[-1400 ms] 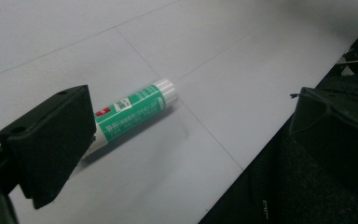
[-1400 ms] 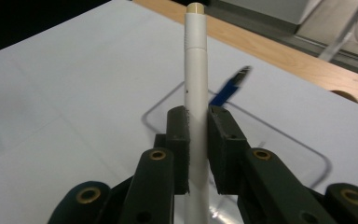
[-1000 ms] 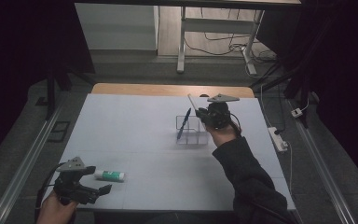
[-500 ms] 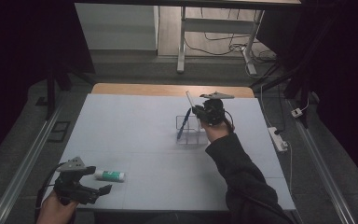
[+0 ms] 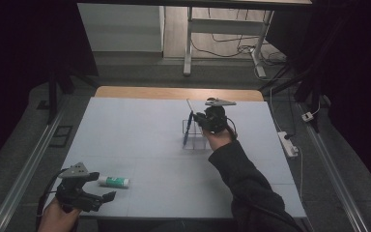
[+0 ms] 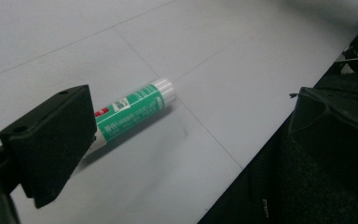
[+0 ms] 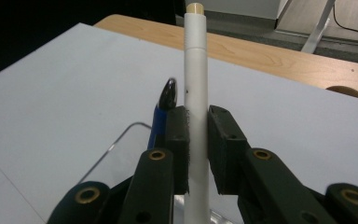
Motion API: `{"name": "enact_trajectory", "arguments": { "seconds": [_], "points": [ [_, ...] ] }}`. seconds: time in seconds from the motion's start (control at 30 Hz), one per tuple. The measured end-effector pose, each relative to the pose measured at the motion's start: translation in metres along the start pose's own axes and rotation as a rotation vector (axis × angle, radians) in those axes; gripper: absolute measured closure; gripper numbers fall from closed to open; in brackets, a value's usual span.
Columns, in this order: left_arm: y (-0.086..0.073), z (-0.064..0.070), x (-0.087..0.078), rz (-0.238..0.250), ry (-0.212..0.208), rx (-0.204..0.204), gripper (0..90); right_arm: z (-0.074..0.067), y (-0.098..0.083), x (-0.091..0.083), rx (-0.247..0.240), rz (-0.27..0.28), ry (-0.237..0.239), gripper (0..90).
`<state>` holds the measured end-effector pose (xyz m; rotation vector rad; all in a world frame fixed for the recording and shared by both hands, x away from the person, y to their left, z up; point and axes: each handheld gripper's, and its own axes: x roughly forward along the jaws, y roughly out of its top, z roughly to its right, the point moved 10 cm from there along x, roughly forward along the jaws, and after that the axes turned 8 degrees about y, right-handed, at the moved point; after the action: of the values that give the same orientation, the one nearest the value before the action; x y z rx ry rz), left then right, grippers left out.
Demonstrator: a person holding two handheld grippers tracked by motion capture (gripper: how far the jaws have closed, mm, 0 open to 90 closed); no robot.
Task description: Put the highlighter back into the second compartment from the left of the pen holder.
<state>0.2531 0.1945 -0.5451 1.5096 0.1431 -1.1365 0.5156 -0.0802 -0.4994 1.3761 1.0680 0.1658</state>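
Now the right gripper [image 7: 196,149] squeezes the white pen [image 7: 196,93] tight above the clear holder [image 5: 195,139] where the blue pen [image 5: 188,128] stands, and a crooked drop could knock that holder over.

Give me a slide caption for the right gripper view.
Right gripper clamps an upright white pen above a clear holder with a blue pen.

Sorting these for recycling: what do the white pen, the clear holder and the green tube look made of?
White pen: probably matte plastic, even dull sheen. Clear rectangular holder: likely acrylic, see-through with bright edges. Green-and-white tube: seemingly glossy plastic, printed label.
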Motion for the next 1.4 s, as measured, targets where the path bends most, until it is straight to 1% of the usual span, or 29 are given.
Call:
{"name": "enact_trajectory", "arguments": {
  "seconds": [0.13, 0.2, 0.27, 0.33, 0.4, 0.5, 0.57, 0.7, 0.8, 0.9, 0.97, 1.0, 1.1, 1.23, 1.33, 1.4],
  "points": [
    [0.0, 0.0, 0.0, 0.0, 0.0, 0.0, 1.1, -0.002, -0.004, -0.002, -0.01, 0.0, 0.004, 78.0],
    [0.0, 0.0, 0.0, -0.001, 0.001, 0.0, 1.1, -0.003, -0.007, -0.004, -0.019, -0.013, -0.003, 76.7],
    [0.0, 0.0, 0.0, 0.0, 0.002, 0.0, 1.1, -0.003, -0.008, -0.006, -0.016, -0.006, 0.002, 67.7],
    [0.0, 0.0, 0.0, 0.001, 0.003, 0.0, 1.0, -0.003, -0.008, -0.008, -0.021, -0.017, -0.003, 60.8],
    [0.0, 0.0, 0.0, 0.004, 0.004, -0.005, 0.8, -0.003, -0.007, -0.012, -0.034, -0.017, -0.009, 56.4],
    [0.0, -0.001, -0.001, 0.006, 0.006, -0.012, 0.3, -0.006, -0.005, -0.018, -0.048, -0.018, 0.001, 49.0],
    [0.001, -0.002, -0.001, 0.01, 0.006, -0.015, 0.0, -0.007, -0.004, -0.023, -0.057, -0.019, 0.013, 44.5],
    [0.001, -0.002, -0.002, 0.014, 0.006, -0.022, 0.0, -0.012, -0.003, -0.031, -0.052, -0.03, 0.056, 33.3],
    [0.001, -0.002, -0.002, 0.02, -0.004, -0.025, 0.0, -0.018, -0.004, -0.036, -0.06, -0.046, 0.085, 26.0],
    [0.002, -0.003, -0.003, 0.024, -0.018, -0.04, 0.0, -0.023, -0.007, -0.042, -0.088, -0.058, 0.093, 21.5],
    [0.002, -0.004, -0.003, 0.029, -0.024, -0.054, 0.0, -0.027, -0.009, -0.046, -0.093, -0.065, 0.107, 18.2],
    [0.002, -0.005, -0.004, 0.031, -0.028, -0.062, 0.0, -0.029, -0.011, -0.048, -0.097, -0.074, 0.106, 16.8],
    [0.002, -0.006, -0.004, 0.037, -0.034, -0.071, 0.0, -0.034, -0.016, -0.054, -0.107, -0.093, 0.119, 13.7],
    [0.003, -0.007, -0.005, 0.04, -0.022, -0.066, 0.0, -0.041, -0.023, -0.063, -0.114, -0.117, 0.146, 9.9],
    [0.003, -0.007, -0.004, 0.037, -0.028, -0.061, 0.0, -0.045, -0.028, -0.069, -0.132, -0.133, 0.151, 8.2],
    [0.003, -0.006, -0.004, 0.04, -0.035, -0.054, 0.0, -0.048, -0.03, -0.074, -0.135, -0.136, 0.164, 7.1]
  ]
}}
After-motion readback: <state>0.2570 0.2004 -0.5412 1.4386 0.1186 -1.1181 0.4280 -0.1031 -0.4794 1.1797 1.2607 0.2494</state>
